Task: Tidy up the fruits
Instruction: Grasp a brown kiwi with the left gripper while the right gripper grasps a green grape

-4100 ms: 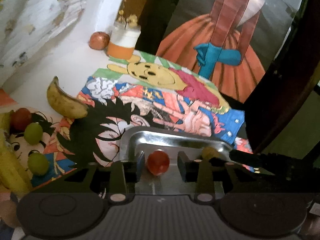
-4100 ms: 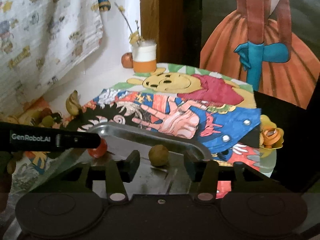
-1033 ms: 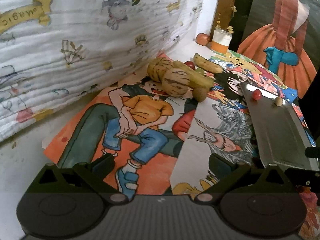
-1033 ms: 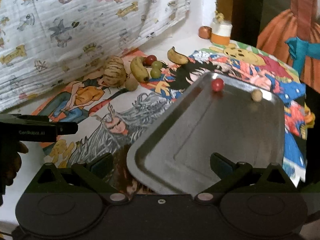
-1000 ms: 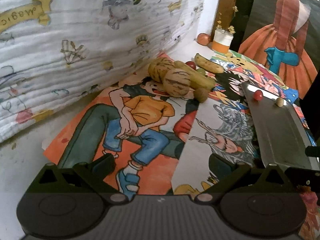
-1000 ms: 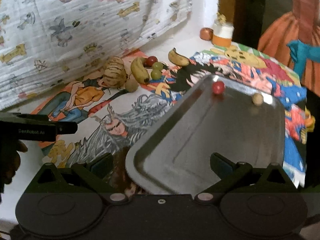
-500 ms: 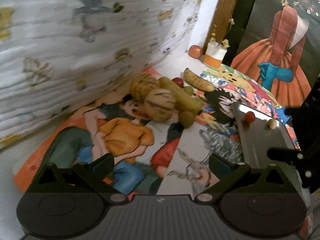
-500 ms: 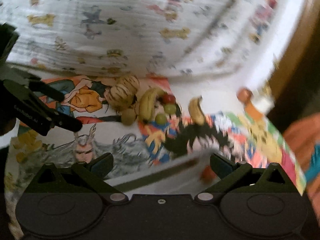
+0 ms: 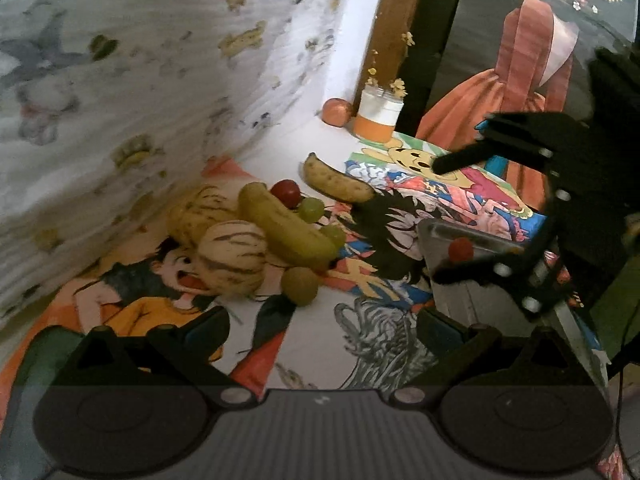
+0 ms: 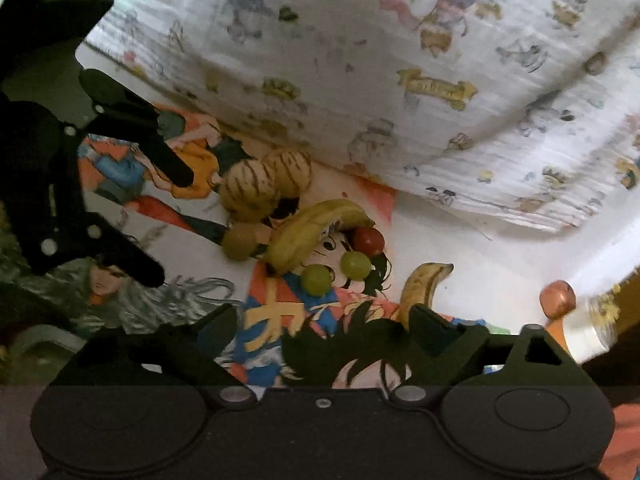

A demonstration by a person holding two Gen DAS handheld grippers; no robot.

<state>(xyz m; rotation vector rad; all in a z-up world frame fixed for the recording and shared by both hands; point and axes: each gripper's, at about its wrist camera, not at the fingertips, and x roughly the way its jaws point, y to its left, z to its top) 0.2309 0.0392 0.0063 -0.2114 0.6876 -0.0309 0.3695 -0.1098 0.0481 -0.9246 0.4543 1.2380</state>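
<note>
Fruit pile point(image 9: 276, 236): striped melons, speckled yellow bananas, green grapes; both tools point(image 9: 322, 326) point(image 10: 320, 328) gape, empty.

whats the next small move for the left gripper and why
Probably ease the open left hand-held gripper forward onto the round green fruit. It is the nearest loose piece, sitting apart at the pile's front edge, while the metal tray holds only one red fruit.

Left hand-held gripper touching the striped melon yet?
Apart. Left wrist view: left hand-held gripper is open, with bare poster between its fingertips and the striped melon.
</note>
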